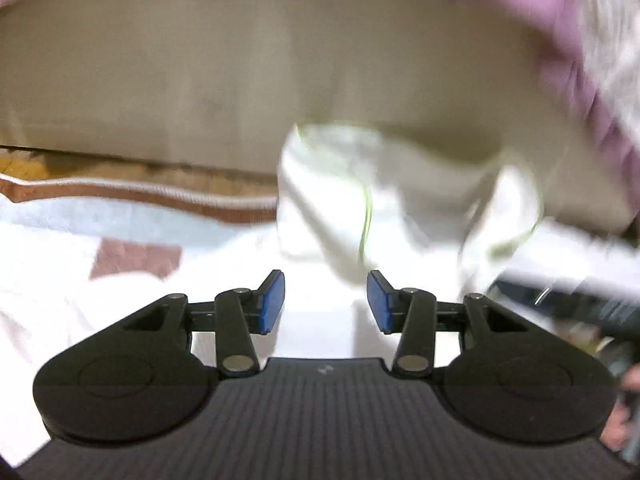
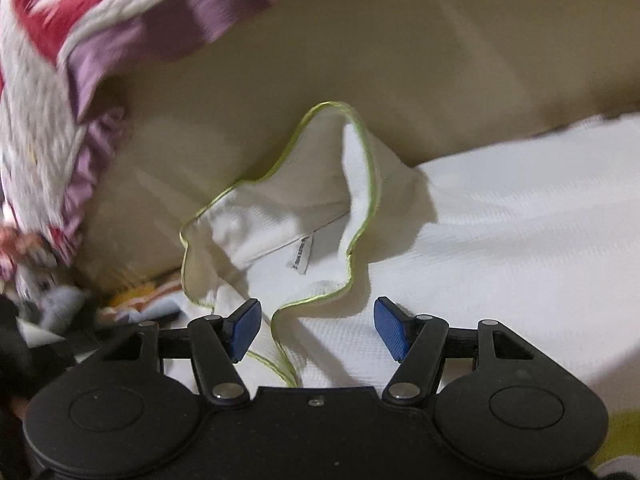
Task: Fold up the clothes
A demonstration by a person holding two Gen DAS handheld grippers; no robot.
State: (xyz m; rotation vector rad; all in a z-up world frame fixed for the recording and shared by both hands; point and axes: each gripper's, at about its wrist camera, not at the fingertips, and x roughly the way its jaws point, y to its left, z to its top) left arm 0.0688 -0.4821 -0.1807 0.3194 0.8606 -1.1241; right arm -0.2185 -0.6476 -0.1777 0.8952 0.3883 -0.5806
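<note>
White garment (image 2: 460, 220) with a lime-green edge lies spread on the bed, both grippers over it with jaws spread and empty.

From the right wrist view, the right gripper (image 2: 317, 328) hangs just above the garment's neck opening, whose green-trimmed hood or collar (image 2: 320, 168) stands up against the beige headboard (image 2: 400, 60); a small label (image 2: 303, 258) shows inside it. A purple-frilled patterned pillow (image 2: 60, 80) lies to the left. The left wrist view is blurred: the left gripper (image 1: 326, 300) hovers over white cloth, the same raised collar ahead of it, and a patchwork bedspread (image 1: 136, 258) shows at the left. A hand (image 1: 624, 412) shows at the right edge.
</note>
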